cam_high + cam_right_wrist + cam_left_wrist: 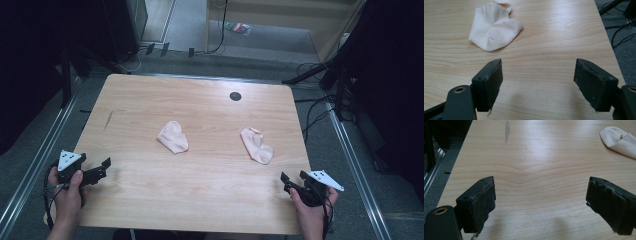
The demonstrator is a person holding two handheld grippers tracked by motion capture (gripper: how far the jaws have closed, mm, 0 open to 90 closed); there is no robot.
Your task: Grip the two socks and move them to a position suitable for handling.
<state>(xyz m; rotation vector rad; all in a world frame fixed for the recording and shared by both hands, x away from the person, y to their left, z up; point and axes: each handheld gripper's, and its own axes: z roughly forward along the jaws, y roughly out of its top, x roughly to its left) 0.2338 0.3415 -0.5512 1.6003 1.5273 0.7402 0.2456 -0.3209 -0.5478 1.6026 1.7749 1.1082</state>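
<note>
Pale wood-grain bench with a round dark grommet hole, standing on grey floor among black cables. Left hand-held gripper and right hand-held gripper, both released, empty. One pale pink fabric sock lies ahead-right of the left; the other sock, ahead-left of the right. Room edges too dark to read.

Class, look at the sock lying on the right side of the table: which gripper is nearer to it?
The right gripper is nearer; it sits just below the right sock near the table's front edge. The left gripper is far across at the left edge.
</note>
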